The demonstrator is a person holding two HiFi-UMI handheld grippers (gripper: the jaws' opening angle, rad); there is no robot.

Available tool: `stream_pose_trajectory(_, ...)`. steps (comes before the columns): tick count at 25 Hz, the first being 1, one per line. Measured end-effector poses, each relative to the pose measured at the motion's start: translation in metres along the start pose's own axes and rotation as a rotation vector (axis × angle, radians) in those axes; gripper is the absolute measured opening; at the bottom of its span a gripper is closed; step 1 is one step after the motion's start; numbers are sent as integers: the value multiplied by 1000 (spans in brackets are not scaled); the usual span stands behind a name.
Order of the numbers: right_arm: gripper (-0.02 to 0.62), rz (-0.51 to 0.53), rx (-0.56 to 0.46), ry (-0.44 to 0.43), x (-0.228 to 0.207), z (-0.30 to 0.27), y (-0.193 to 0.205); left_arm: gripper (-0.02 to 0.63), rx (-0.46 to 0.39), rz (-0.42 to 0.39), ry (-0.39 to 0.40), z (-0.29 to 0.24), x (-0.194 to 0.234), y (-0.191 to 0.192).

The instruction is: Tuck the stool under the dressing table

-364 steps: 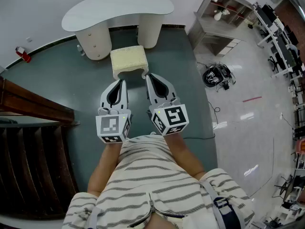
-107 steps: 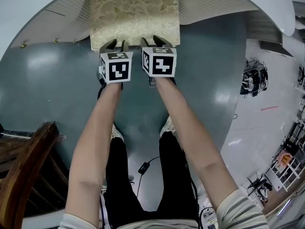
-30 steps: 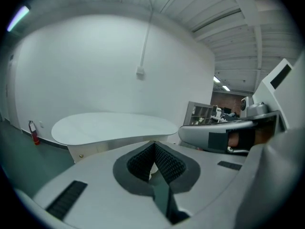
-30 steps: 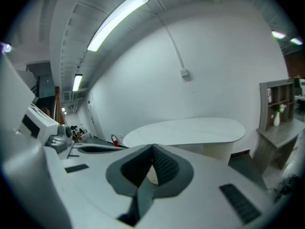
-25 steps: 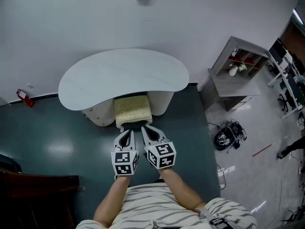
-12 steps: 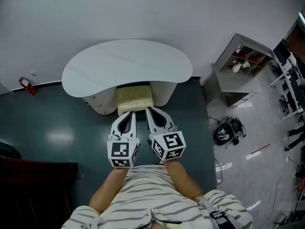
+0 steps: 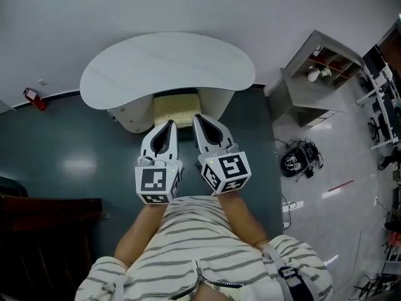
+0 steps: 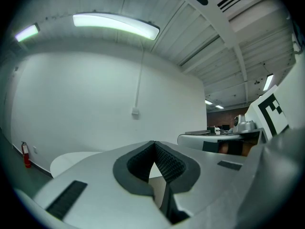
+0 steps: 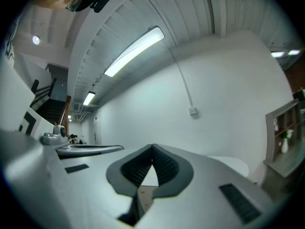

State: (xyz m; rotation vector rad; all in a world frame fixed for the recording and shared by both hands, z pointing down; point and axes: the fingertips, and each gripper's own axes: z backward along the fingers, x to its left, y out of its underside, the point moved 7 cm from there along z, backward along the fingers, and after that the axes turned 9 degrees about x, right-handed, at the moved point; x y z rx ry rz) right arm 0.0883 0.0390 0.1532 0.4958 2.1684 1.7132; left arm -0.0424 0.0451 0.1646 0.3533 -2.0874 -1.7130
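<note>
Hovering level, the left gripper (image 7: pixel 168 124) has its jaws pressed together, empty; beside it the right gripper (image 7: pixel 197 118) likewise. Just beyond both tips, the stool (image 7: pixel 177 108) sits tucked under the dressing table (image 7: pixel 168 64).

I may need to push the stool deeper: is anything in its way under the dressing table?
Nothing visible does. The stool already sits partly under the dressing table. The space deeper in is hidden by its top.
</note>
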Motion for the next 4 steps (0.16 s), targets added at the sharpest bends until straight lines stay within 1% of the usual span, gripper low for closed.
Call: stream_pose_trajectory(4, 12, 28, -18, -10, 5, -2, -4, 6, -21, 8, -4, 1, 4, -3)
